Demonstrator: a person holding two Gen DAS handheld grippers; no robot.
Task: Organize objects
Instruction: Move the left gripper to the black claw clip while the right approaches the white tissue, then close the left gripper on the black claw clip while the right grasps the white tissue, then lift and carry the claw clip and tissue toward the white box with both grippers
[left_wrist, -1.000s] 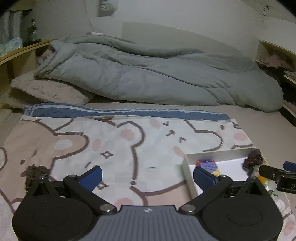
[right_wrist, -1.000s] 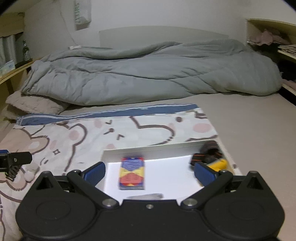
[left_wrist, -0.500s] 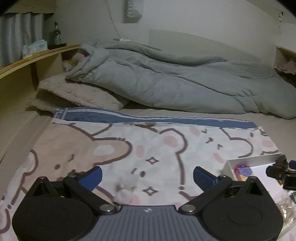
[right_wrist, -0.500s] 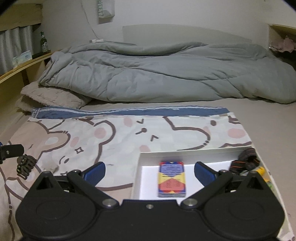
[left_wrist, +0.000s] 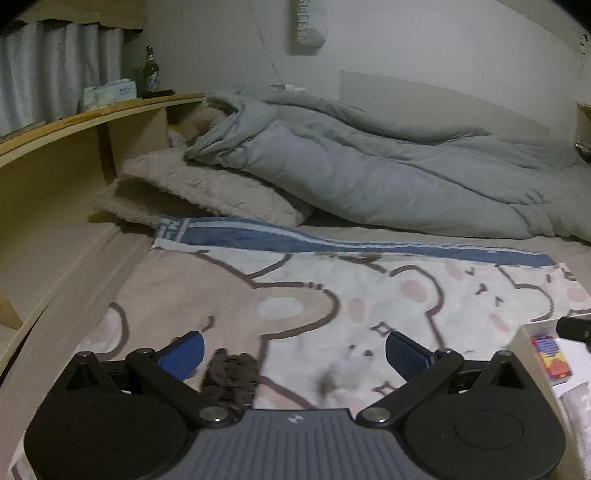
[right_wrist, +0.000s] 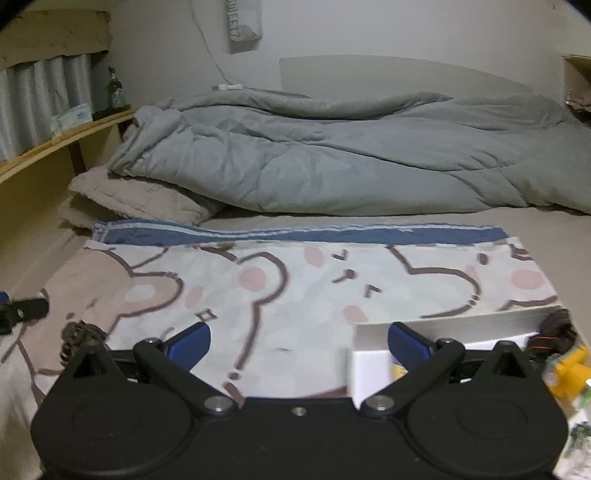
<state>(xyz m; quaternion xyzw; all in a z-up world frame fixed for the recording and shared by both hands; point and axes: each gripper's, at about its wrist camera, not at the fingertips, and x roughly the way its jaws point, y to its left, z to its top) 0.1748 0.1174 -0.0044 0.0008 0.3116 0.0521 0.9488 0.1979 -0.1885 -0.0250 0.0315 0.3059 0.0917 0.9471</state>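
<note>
Both views have swung left since a moment ago: the dark hair claw (left_wrist: 231, 376) now lies on the bear-print blanket (left_wrist: 295, 291) just inside the left gripper (left_wrist: 295, 354), near its left finger, while the white box (right_wrist: 373, 354) has slid to the right side of the right wrist view. The left gripper is spread wide, gripping nothing. The right gripper (right_wrist: 299, 343) is likewise released, its right finger over the box's near corner. A colourful card pack (left_wrist: 552, 356) lies inside the box.
</note>
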